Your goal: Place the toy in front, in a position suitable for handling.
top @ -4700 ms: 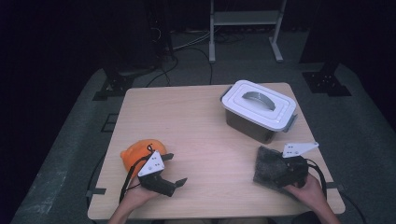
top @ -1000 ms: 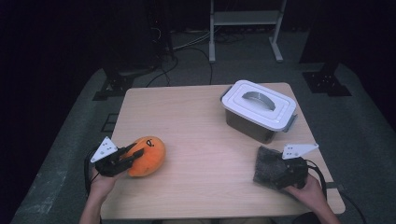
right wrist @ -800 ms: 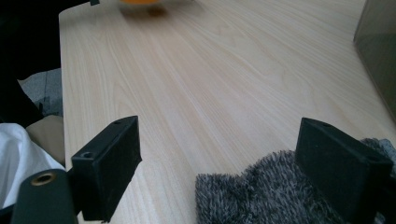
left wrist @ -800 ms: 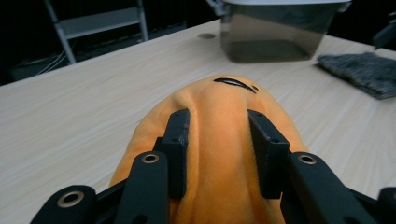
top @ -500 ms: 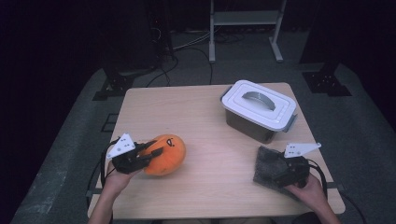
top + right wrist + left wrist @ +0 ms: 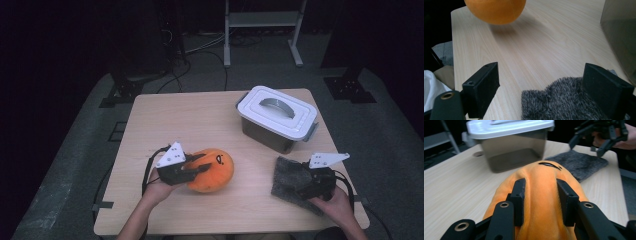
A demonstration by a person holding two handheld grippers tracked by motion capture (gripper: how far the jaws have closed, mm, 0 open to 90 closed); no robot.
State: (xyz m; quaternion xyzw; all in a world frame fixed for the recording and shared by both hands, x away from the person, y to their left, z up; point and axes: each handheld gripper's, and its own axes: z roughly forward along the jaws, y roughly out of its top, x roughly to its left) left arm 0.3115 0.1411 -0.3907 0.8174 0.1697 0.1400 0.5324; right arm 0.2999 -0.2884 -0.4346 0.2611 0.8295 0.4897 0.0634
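Left gripper [image 6: 197, 167], jaws pinched into the orange plush toy [image 6: 212, 170], has carried it rightward toward the lidded bin [image 6: 276, 117]. Right gripper [image 6: 305, 190] wide open, empty, over the grey cloth [image 6: 290, 181].

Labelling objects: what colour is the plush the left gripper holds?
Orange, with a small dark marking; the plush toy shows best in the left gripper view.
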